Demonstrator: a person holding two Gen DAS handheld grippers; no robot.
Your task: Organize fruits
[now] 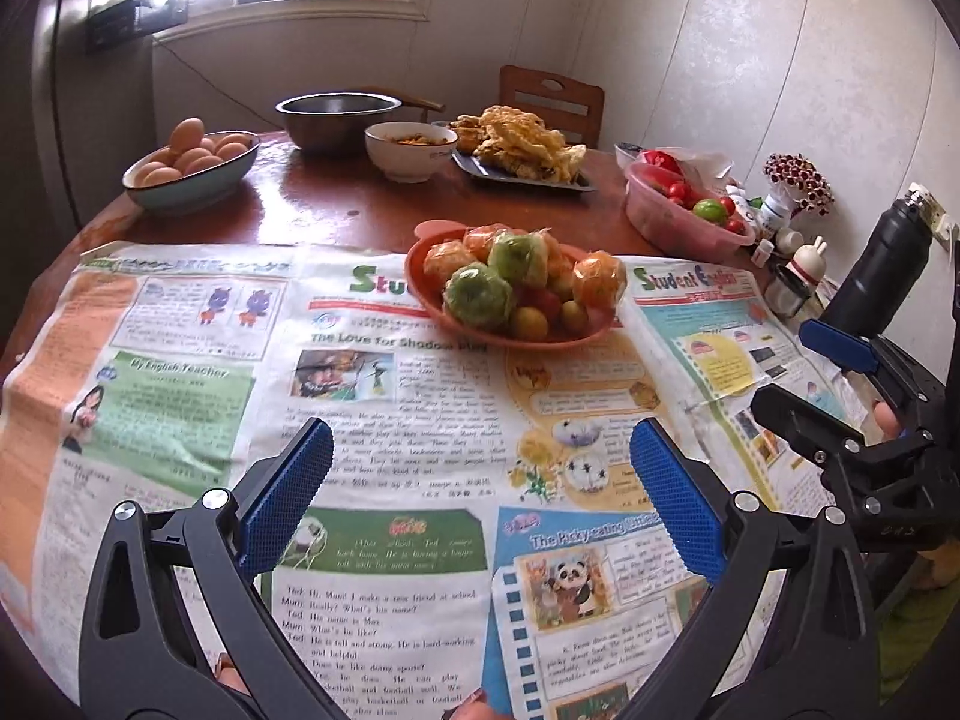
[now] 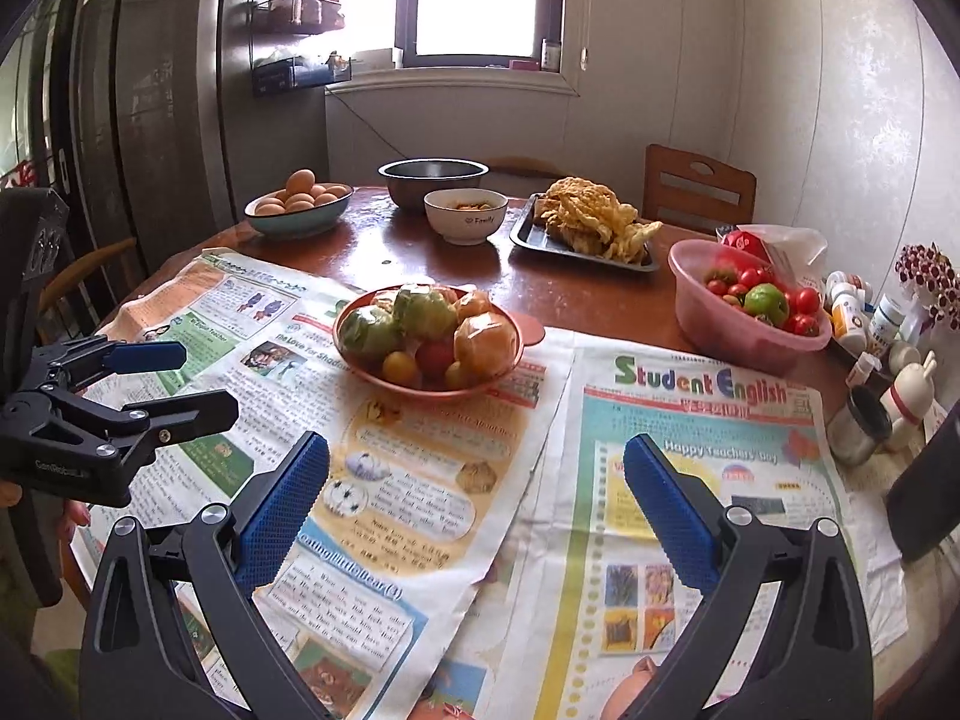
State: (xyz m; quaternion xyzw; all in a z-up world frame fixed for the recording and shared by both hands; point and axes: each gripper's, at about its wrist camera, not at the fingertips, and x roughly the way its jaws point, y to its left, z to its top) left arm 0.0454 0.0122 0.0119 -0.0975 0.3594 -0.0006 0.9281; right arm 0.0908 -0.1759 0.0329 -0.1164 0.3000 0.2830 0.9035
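Nearest in the left wrist view, the left claw (image 1: 480, 492) hangs with its 2 blue-padded fingers spread wide and nothing between them, above the newspaper (image 1: 384, 420) that covers the near part of the surface (image 1: 336, 204). In the right wrist view the right claw (image 2: 477, 495) is likewise spread and empty, over the seam where 2 newspaper sheets overlap. Each claw shows at the edge of the other's view: the right one at 3 o'clock in the left view, the left one at 9 o'clock in the right view, both apart from the fruit.

Beyond the fingertips, at 12 o'clock in both views, the orange fruit plate (image 1: 420, 276) sits on the newspaper. It holds plastic-wrapped green fruits (image 1: 477, 294) and wrapped orange fruits (image 1: 600, 279), with small yellow and red fruits at its near rim.

Farther out at 2 o'clock, on bare wood, stands a pink basin (image 2: 720, 324) with red tomatoes and 1 green fruit. Small bottles (image 2: 849, 309) and a rabbit figurine (image 2: 909, 387) crowd the surface's right edge.

At the far side, from 11 to 1 o'clock, stand a bowl of eggs (image 2: 300, 219), a steel bowl (image 2: 432, 180), a white bowl (image 2: 465, 222) and a dark tray of fried food (image 2: 594, 219). A wooden chair (image 2: 699, 192) stands behind the surface against the wall.
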